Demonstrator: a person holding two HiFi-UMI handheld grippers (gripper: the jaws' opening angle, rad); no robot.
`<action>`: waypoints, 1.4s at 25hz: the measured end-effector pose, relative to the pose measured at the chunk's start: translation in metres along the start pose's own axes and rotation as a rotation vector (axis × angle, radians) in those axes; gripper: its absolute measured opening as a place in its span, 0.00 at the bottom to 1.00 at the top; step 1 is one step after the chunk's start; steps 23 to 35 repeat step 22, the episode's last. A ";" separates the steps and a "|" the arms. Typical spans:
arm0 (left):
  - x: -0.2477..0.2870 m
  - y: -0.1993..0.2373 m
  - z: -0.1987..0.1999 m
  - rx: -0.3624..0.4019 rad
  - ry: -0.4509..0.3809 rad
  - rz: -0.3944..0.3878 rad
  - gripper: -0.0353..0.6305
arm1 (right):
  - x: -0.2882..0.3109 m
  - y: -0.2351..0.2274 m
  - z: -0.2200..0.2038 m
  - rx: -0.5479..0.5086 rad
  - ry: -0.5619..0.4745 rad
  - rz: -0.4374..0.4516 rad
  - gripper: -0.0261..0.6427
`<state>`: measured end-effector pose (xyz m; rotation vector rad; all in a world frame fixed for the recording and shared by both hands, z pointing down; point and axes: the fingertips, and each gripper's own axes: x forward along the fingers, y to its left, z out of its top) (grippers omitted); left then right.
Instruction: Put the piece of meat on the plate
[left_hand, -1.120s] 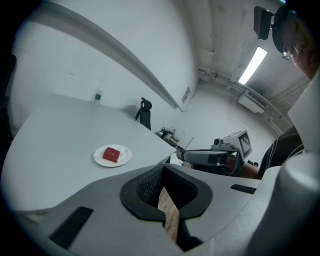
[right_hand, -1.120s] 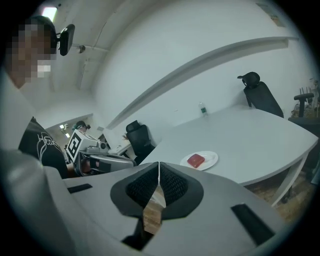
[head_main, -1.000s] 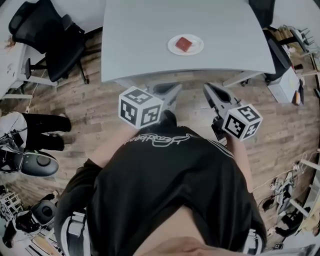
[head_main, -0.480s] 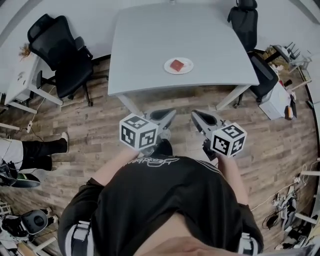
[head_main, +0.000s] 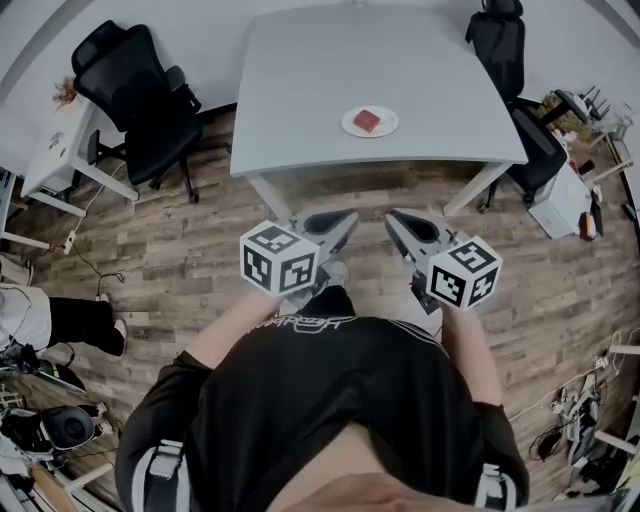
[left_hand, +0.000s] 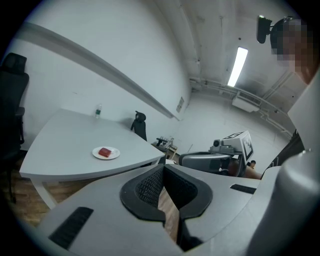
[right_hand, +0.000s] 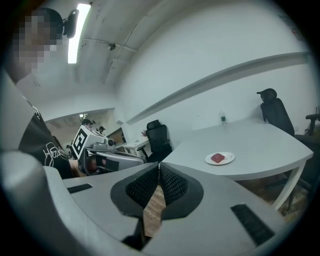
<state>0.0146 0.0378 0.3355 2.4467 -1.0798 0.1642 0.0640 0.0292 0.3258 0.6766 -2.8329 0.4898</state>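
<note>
The left gripper (head_main: 350, 216) is hovering over the wooden floor (head_main: 200, 250), short of the counter (head_main: 370, 60). Its fingers (left_hand: 149, 187) are pressing together at the tips and holding nothing. The right gripper (head_main: 393, 215) is hanging just beside it and pointing toward the same counter. Its fingers (right_hand: 172, 186) are likewise meeting tip to tip, with nothing between them. The piece of meat (head_main: 368, 121) is lying on the plate (head_main: 350, 125), which is sitting near the counter's front edge, well apart from both grippers.
</note>
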 end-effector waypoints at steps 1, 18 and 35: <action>-0.002 0.000 0.000 0.001 -0.007 0.000 0.06 | 0.001 0.001 -0.002 0.001 0.002 -0.002 0.06; -0.002 0.011 -0.028 -0.075 0.003 -0.001 0.06 | 0.009 -0.006 -0.039 0.066 0.058 -0.016 0.06; -0.001 0.008 -0.024 -0.067 -0.008 -0.012 0.06 | 0.010 -0.007 -0.039 0.065 0.061 -0.019 0.06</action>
